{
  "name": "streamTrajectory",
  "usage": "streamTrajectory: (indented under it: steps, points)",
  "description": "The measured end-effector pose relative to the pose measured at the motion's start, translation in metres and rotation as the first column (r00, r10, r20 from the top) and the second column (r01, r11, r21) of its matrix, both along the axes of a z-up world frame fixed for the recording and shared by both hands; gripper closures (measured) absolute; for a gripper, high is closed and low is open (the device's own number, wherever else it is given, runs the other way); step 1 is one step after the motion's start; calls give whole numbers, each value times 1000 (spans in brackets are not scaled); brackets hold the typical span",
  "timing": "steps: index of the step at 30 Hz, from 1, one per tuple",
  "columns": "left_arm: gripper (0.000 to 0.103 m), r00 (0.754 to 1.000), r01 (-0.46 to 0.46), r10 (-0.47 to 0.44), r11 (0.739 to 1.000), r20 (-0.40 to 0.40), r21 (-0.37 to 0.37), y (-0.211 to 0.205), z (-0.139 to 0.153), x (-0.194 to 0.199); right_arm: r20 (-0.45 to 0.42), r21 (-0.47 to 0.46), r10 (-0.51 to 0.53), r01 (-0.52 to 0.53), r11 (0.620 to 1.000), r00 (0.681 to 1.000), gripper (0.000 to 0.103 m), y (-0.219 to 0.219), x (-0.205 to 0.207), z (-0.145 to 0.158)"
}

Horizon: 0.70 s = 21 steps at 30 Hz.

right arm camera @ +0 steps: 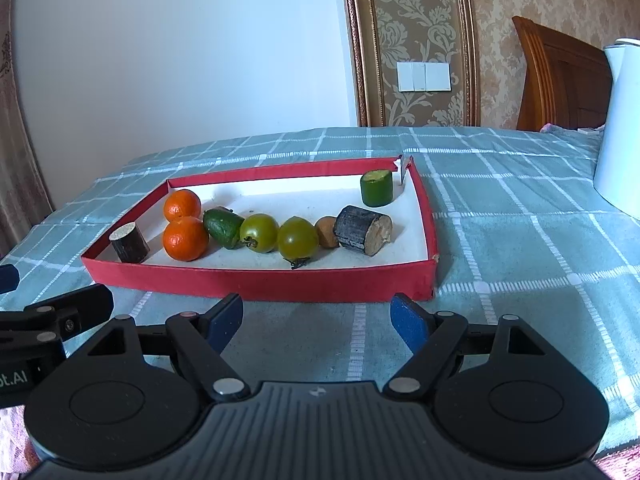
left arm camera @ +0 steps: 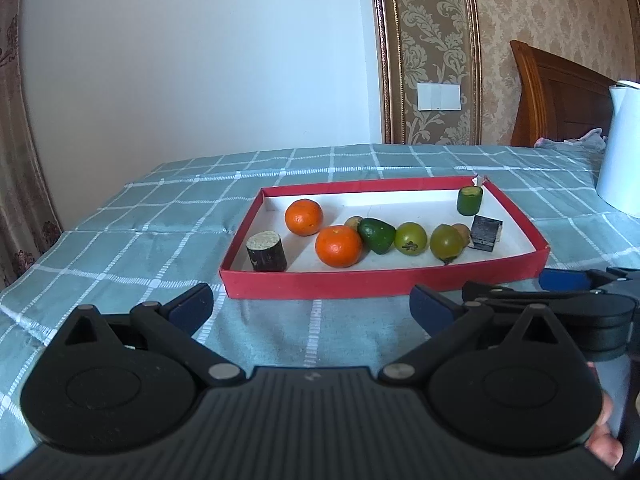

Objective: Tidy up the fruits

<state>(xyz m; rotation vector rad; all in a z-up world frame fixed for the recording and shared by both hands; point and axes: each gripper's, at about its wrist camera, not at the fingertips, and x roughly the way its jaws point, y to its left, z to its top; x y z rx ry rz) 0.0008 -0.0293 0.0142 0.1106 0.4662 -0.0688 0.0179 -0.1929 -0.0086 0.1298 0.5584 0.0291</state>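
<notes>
A teal cloth with a white grid point(right arm camera: 500, 240) covers the flat surface that carries everything. A shallow red cardboard tray with a white floor point(right arm camera: 256, 280) lies on it, its near wall just beyond both grippers. A white jug point(right arm camera: 620, 128) stands near the cloth's right edge, well apart from the tray. Bare cloth lies open between tray and jug, and between the tray's near wall and the fingertips.

The left gripper point(left arm camera: 312, 306) and right gripper point(right arm camera: 318, 316) both stand with jaws wide and nothing between them.

Inside the tray, the fruits form a row along the middle: two oranges point(right arm camera: 186, 238) toward the left wall, then a dark green avocado-shaped fruit point(right arm camera: 222, 226), two green tomatoes point(right arm camera: 298, 240) and a small brown fruit point(right arm camera: 327, 232). A dark log section point(right arm camera: 362, 230) lies right of the row. A short dark wooden cylinder point(right arm camera: 130, 242) stands at the near left corner. A green cylinder point(right arm camera: 376, 188) stands at the far right corner. The tray's far strip is bare.
</notes>
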Motion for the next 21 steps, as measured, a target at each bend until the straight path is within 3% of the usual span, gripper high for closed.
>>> streamTrajectory:
  steps: [4, 21]
  points:
    - [0, 1000, -1, 1, 1000, -11, -23, 3, -1, 2, -4, -7, -3, 3, 1000, 1000, 22, 2, 1, -1]
    - [0, 1000, -19, 19, 1000, -7, 7, 2, -3, 6, 1, -4, -23, 23, 1000, 1000, 22, 4, 3, -1]
